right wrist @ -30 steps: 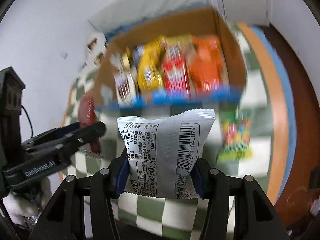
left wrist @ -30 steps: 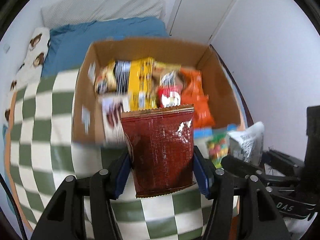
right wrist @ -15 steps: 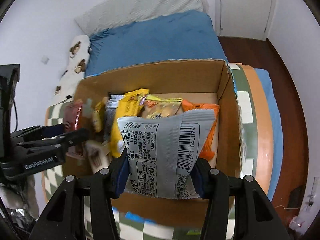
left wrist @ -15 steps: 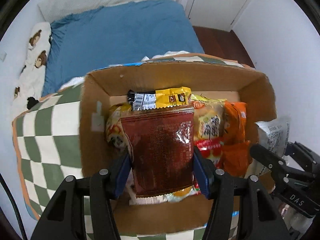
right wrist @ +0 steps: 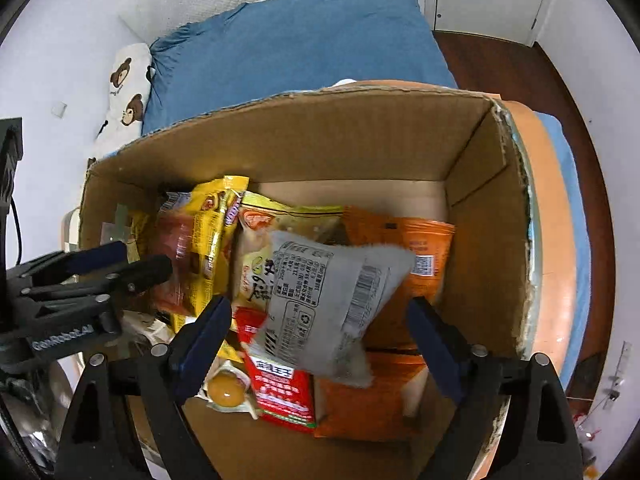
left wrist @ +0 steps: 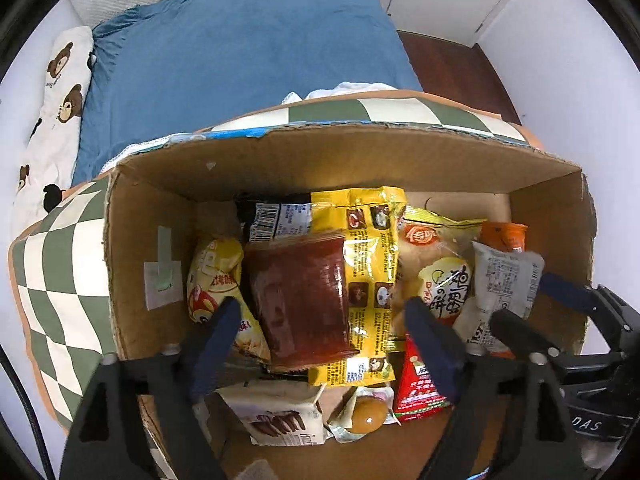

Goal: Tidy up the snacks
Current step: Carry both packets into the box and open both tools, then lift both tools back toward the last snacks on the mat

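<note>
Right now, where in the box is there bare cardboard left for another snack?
Bare floor of the cardboard box shows along the far wall behind the orange packet, and at the near edge below the red packet. The left and middle are crowded with packets.

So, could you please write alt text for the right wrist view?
The open right gripper hangs over a cardboard box of snacks, a grey snack packet loose between its just-opened jaws. The left gripper reaches in from the left.
</note>
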`<action>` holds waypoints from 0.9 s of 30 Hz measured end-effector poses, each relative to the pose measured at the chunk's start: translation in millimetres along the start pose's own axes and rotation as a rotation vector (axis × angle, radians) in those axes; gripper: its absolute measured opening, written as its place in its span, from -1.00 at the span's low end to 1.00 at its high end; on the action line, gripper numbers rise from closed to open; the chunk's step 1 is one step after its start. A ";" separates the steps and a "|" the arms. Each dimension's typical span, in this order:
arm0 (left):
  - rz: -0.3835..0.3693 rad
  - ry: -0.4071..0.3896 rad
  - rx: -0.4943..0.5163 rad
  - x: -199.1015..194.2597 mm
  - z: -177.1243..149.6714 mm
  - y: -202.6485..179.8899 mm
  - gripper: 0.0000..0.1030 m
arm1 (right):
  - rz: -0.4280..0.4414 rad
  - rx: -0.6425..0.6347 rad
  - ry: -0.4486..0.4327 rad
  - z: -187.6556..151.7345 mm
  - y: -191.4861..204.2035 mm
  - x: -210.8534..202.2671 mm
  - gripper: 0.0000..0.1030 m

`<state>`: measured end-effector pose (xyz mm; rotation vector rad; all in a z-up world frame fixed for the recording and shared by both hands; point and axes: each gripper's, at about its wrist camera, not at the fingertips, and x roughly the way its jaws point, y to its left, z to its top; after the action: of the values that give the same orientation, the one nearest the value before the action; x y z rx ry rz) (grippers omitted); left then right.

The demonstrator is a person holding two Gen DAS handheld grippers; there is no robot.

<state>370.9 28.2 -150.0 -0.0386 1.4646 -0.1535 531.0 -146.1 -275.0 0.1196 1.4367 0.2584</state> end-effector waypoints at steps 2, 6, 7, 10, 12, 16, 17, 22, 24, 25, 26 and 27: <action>0.001 -0.003 -0.007 -0.1 -2.1 1.3 0.71 | -0.020 -0.007 -0.004 -1.2 -0.6 -0.2 0.78; -0.003 -0.023 -0.018 -5.4 -9.5 1.3 0.71 | -0.040 -0.002 -0.009 -6.4 -1.5 -2.9 0.79; -0.001 -0.033 -0.019 -8.4 -13.0 0.4 0.71 | -0.050 -0.005 -0.014 -8.6 -1.3 -4.2 0.79; -0.003 -0.059 -0.015 -16.9 -26.0 -2.7 0.71 | -0.074 -0.022 -0.022 -15.7 0.8 -7.7 0.79; 0.008 -0.081 -0.016 -21.6 -34.5 -3.5 0.71 | -0.077 -0.020 -0.035 -21.1 1.9 -12.6 0.79; 0.036 -0.142 -0.019 -33.5 -57.9 -3.3 0.71 | -0.116 -0.023 -0.081 -38.0 3.0 -24.3 0.79; 0.046 -0.158 -0.020 -37.0 -64.2 -3.4 0.71 | -0.118 -0.019 -0.090 -41.6 2.4 -27.8 0.79; 0.070 -0.251 -0.029 -58.3 -95.6 -3.0 0.71 | -0.149 -0.023 -0.160 -69.0 3.7 -49.3 0.79; 0.076 -0.295 -0.027 -70.3 -110.1 -4.4 0.71 | -0.153 -0.030 -0.196 -81.2 5.7 -59.4 0.79; 0.085 -0.317 -0.025 -76.3 -117.3 -5.1 0.71 | -0.157 -0.034 -0.219 -88.3 6.9 -65.6 0.79; 0.094 -0.343 -0.024 -82.7 -124.4 -6.2 0.71 | -0.167 -0.039 -0.240 -94.3 7.4 -71.8 0.79; 0.101 -0.368 -0.020 -88.6 -130.9 -8.0 0.71 | -0.178 -0.048 -0.265 -102.1 9.5 -78.6 0.79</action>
<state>231.7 40.3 -75.6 -0.0087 1.0982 -0.0457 420.3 -163.8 -210.8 -0.0135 1.1685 0.1250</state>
